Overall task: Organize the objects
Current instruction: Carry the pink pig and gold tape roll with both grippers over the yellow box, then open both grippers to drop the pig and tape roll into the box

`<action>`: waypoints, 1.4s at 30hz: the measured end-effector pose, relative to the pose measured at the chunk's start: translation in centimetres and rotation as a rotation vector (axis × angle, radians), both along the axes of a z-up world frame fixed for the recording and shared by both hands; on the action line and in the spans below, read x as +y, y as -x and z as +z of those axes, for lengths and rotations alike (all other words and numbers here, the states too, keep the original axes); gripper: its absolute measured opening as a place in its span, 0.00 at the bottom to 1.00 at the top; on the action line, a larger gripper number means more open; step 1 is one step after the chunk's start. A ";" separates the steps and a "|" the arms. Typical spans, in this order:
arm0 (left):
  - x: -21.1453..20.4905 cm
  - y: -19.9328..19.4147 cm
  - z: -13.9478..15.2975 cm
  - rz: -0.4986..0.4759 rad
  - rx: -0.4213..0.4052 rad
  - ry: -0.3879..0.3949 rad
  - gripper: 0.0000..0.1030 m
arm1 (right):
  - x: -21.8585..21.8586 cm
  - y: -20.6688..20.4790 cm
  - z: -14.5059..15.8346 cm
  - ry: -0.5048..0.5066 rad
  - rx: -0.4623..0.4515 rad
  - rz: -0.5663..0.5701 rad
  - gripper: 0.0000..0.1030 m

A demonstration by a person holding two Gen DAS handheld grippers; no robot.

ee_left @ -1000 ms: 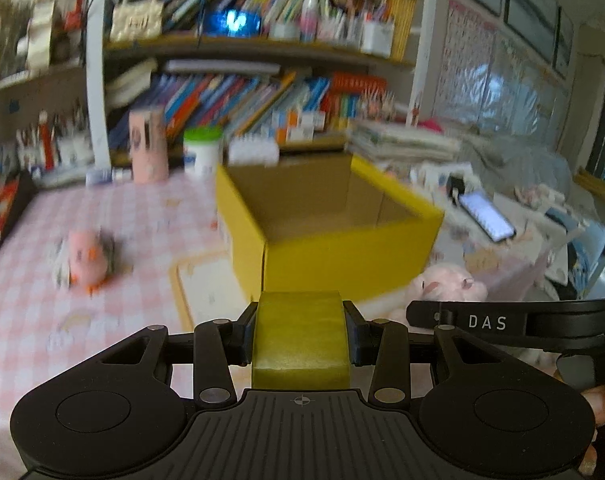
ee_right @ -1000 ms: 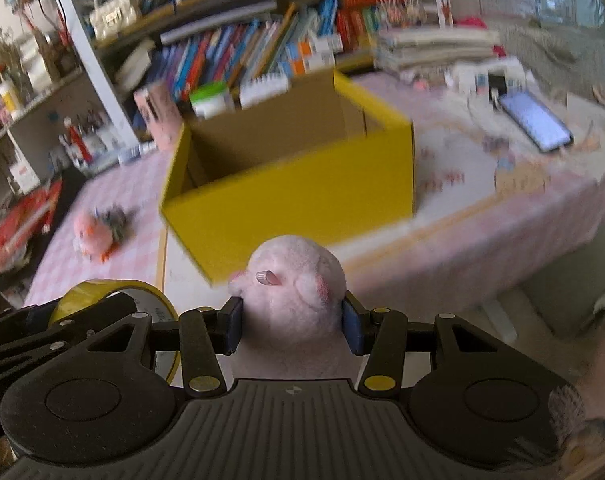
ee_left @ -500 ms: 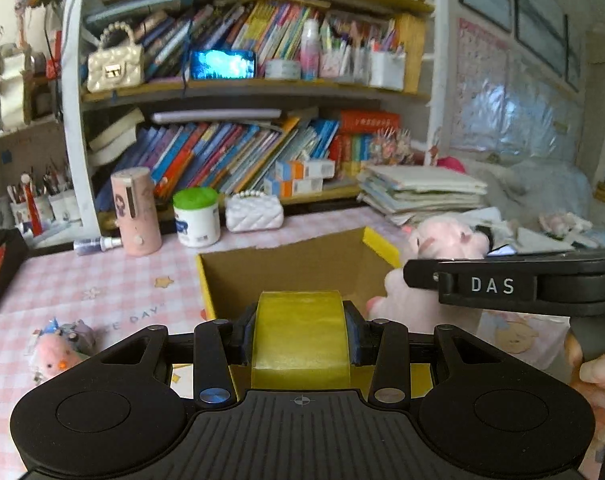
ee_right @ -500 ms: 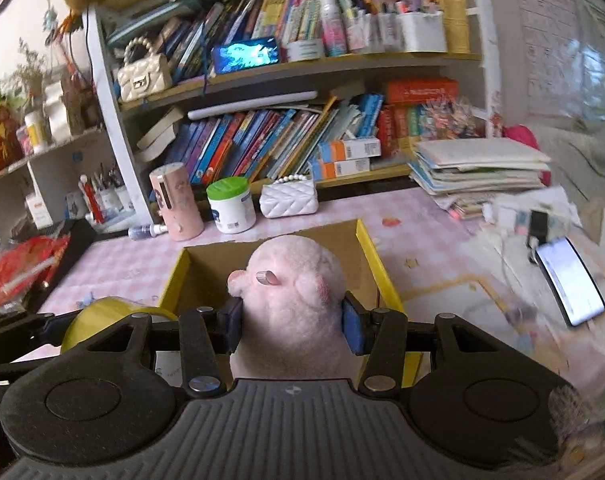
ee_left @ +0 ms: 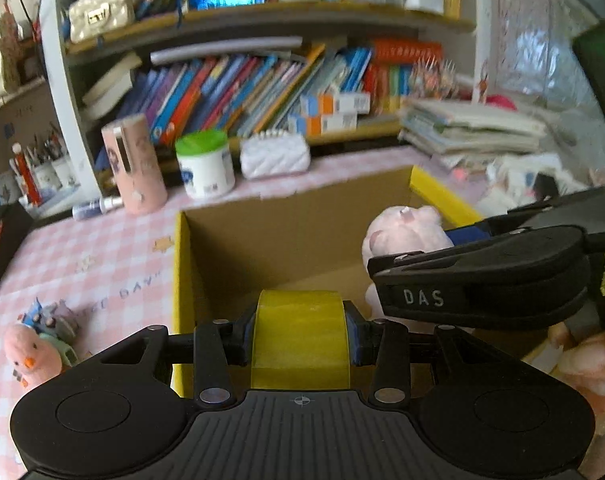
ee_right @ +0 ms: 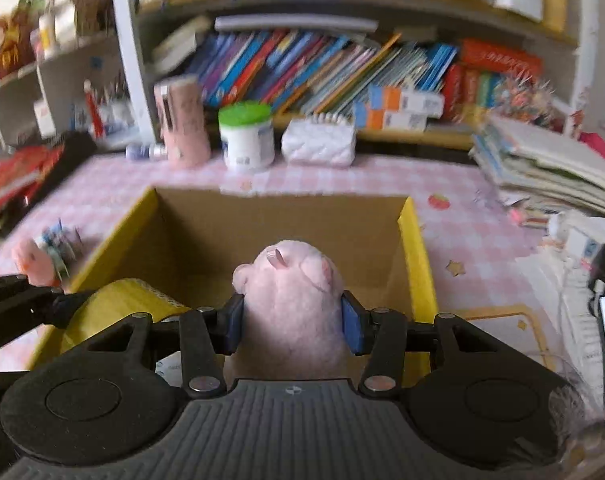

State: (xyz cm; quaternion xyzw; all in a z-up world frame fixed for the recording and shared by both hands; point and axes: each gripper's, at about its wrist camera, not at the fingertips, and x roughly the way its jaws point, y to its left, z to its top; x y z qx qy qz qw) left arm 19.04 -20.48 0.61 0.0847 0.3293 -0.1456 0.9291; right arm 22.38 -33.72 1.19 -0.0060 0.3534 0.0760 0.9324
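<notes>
Hovering side by side above an open yellow box (ee_right: 416, 256), two hand-held tools each carry something to be dropped in. The left tool (ee_left: 301, 334) pinches a roll of yellow tape (ee_left: 301, 332) across its width, so the roll's round faces press against the two fingers and its hole runs left to right. The right tool (ee_right: 290, 320) squeezes a pink plush toy (ee_right: 292, 300) at its sides, head pointing forward and up.

The box stands on the bench (ee_right: 478, 236), which wears a pink checked cloth, roughly midway between its near edge and the bookshelf at its far edge. Its brown cardboard inside looks bare as far as the views show.

The relation that matters: the box's opening lies directly below and slightly ahead of both tools. The plush sits over the right half of the box, near the right wall; the tape sits over the left half, close to the left wall. Neither load touches the box. Each seems placed for a straight drop.

A small pink chick toy (ee_left: 28, 354) lies on the cloth left of the box, apart from it.
</notes>
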 end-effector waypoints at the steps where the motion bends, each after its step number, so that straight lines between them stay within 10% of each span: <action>1: -0.1 -0.3 -0.4 0.005 0.010 -0.010 0.39 | 0.1 -0.5 -0.6 0.015 0.020 0.013 0.44; 11: -1.5 -1.8 -1.8 0.030 0.045 -0.102 0.39 | 0.9 -3.7 -2.8 0.120 0.160 0.090 0.46; 19: -0.9 -1.8 -1.1 0.084 0.024 -0.118 0.62 | 0.3 -3.9 -2.6 0.082 0.171 0.068 0.50; 27: 1.2 0.7 2.1 0.115 -0.085 0.011 0.94 | -1.2 -1.2 0.3 -0.023 0.043 -0.058 0.75; 42: 6.0 8.9 2.8 0.016 -0.142 0.086 0.95 | -0.9 11.6 2.9 -0.065 -0.193 -0.370 0.81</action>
